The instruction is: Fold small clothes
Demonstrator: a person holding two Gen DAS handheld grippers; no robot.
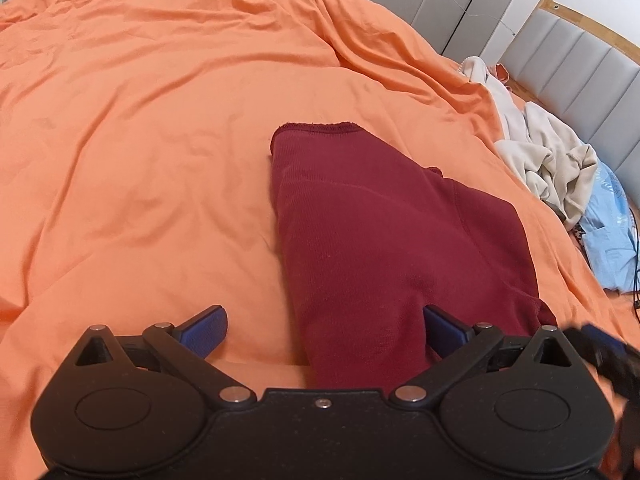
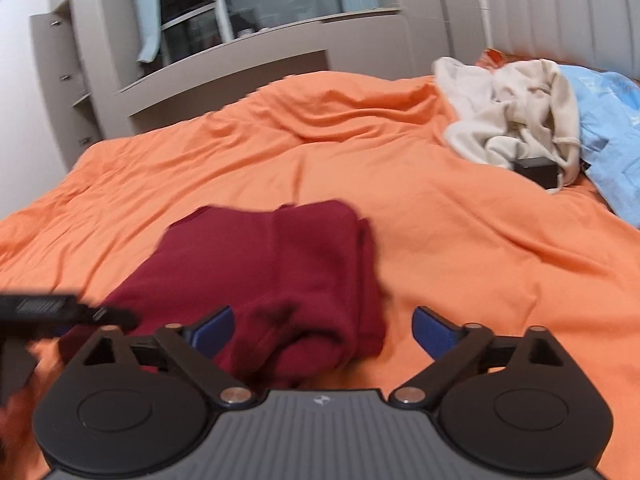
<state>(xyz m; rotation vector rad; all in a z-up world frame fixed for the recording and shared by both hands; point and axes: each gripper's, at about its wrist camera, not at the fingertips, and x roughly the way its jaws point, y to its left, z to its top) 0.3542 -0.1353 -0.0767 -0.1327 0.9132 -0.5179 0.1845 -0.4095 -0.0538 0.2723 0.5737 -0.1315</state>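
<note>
A dark red garment (image 1: 372,236) lies folded on the orange bed cover (image 1: 140,140). In the left wrist view my left gripper (image 1: 324,330) is open, its blue fingers wide apart astride the garment's near end. In the right wrist view the same garment (image 2: 280,276) lies folded in front of my right gripper (image 2: 322,330), which is open with the garment's near edge between its fingers. The left gripper shows as a blurred black shape (image 2: 48,312) at the left edge of that view.
A crumpled cream garment (image 2: 516,120) and a light blue cloth (image 2: 612,148) lie at the bed's right side, with a small black box (image 2: 536,170) beside them. A padded headboard (image 1: 580,76) stands at the right. Grey cabinets (image 2: 224,68) stand beyond the bed.
</note>
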